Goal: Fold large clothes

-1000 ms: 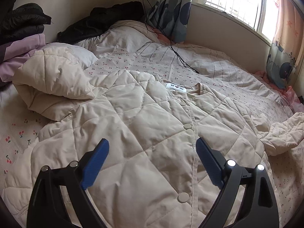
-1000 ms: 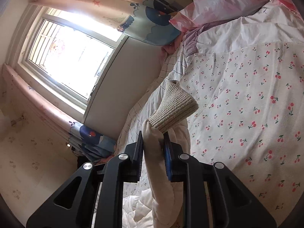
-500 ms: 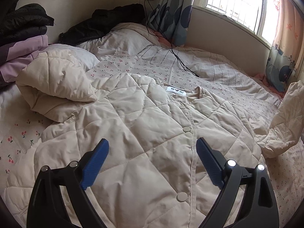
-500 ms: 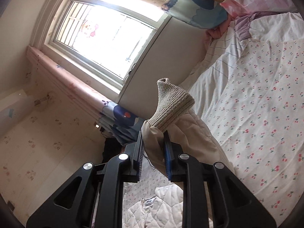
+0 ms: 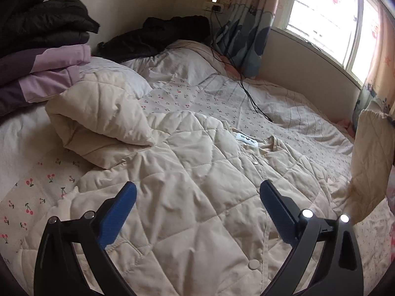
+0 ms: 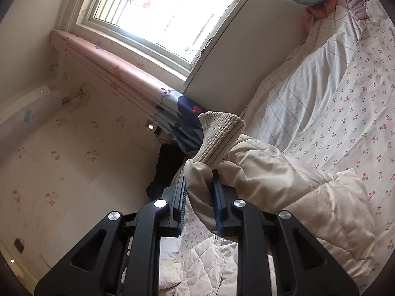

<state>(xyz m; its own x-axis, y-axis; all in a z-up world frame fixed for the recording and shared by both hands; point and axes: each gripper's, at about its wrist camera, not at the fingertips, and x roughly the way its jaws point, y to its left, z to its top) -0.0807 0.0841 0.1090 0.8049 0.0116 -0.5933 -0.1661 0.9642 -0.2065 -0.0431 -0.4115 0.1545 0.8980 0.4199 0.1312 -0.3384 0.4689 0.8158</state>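
Observation:
A cream quilted jacket (image 5: 187, 197) lies front up on the bed, snaps down its middle. Its left sleeve (image 5: 98, 120) is folded in a bulky heap at the left. My left gripper (image 5: 197, 197) is open and empty, hovering over the jacket's lower front. My right gripper (image 6: 198, 192) is shut on the right sleeve (image 6: 271, 185) just below its ribbed knit cuff (image 6: 219, 135) and holds it lifted off the bed. The raised sleeve also shows in the left wrist view (image 5: 370, 162) at the right edge.
A cherry-print bedsheet (image 5: 222, 98) covers the bed. Folded purple and dark clothes (image 5: 42, 69) are stacked at the left, a black garment (image 5: 158, 37) lies by the wall. A black cable (image 5: 246, 91) runs across the sheet. Window and curtains (image 5: 251, 34) are at the right.
My right gripper has lifted the sleeve higher and swung it toward the jacket's body; the sleeve now hangs raised in the left wrist view. The left gripper stayed open, shifting slightly.

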